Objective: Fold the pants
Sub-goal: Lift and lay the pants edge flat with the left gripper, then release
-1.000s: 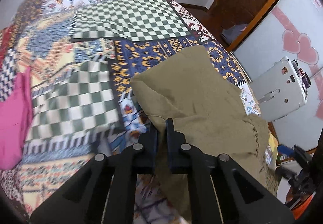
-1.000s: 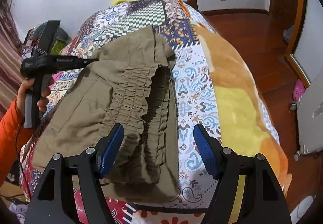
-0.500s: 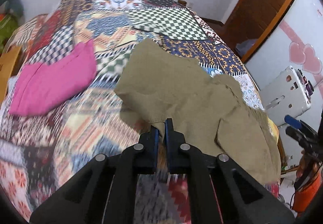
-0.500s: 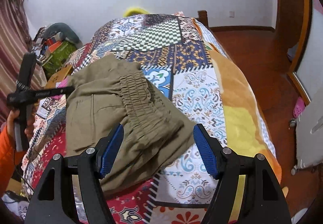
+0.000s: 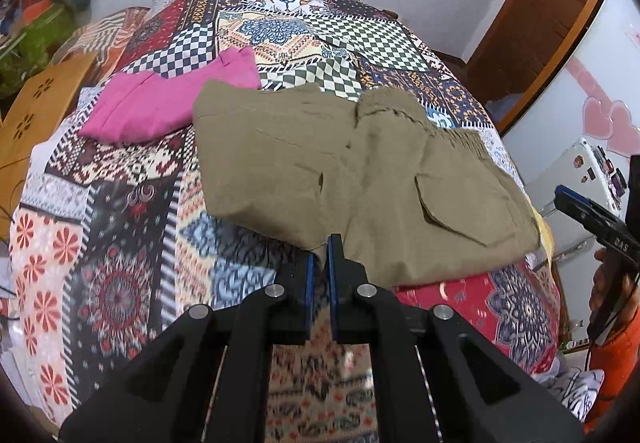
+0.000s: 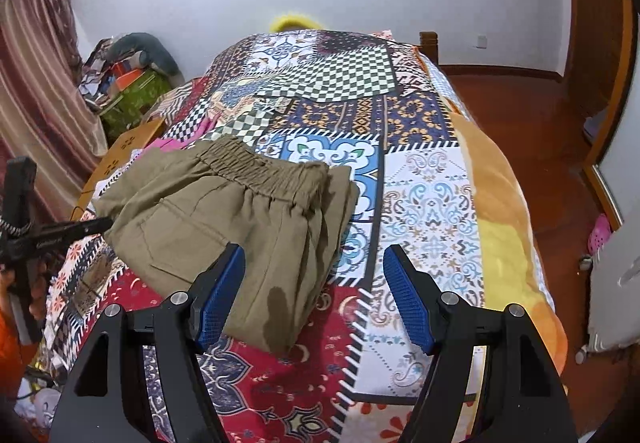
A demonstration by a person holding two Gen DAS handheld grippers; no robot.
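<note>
On the bed: I see the olive pants [image 5: 360, 171] folded on the patchwork quilt [image 5: 132, 267].
Left gripper [image 5: 323, 259]: my fingers pinch the pants' near edge.
Right gripper [image 6: 314, 283]: spread wide, gripping nothing.
Beside pants: pink garment [image 5: 168, 103].

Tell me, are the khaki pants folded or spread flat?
Folded. The pants lie as a compact stack on the bed, layers doubled over under the waistband.
</note>
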